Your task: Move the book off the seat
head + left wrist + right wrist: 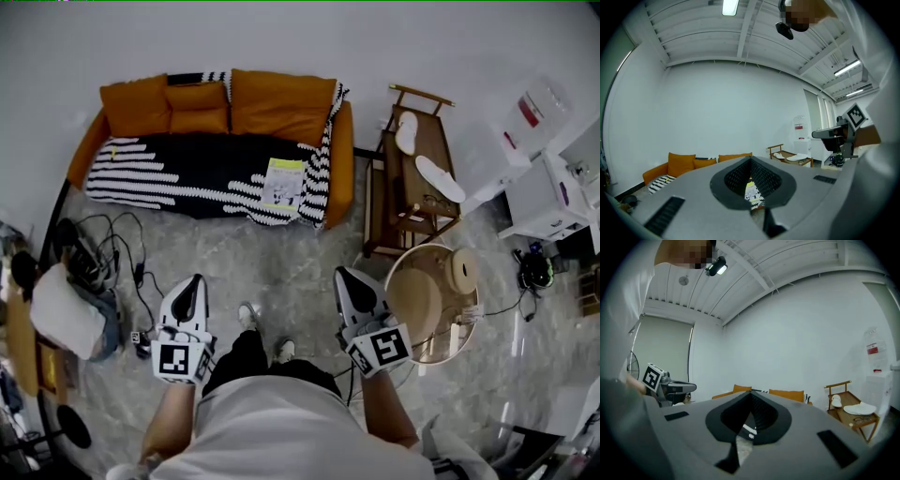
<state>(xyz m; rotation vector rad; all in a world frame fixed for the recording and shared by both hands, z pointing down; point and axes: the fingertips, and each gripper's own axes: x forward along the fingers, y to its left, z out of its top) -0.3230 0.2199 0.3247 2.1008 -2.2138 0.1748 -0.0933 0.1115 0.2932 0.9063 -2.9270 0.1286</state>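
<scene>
Orange sofa (84,148) stands well ahead of my claws. My left claw (193,280) has its jaws pressed together, empty. The book (283,182) lies on the sofa's striped throw (169,173), ahead and between both claws. My right claw (346,273) is likewise closed on nothing.

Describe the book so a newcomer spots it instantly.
Find the orange sofa, its seat covered by a black-and-white striped throw. The book lies flat near the seat's right end: the only pale rectangle there, yellow-green across its top.
</scene>
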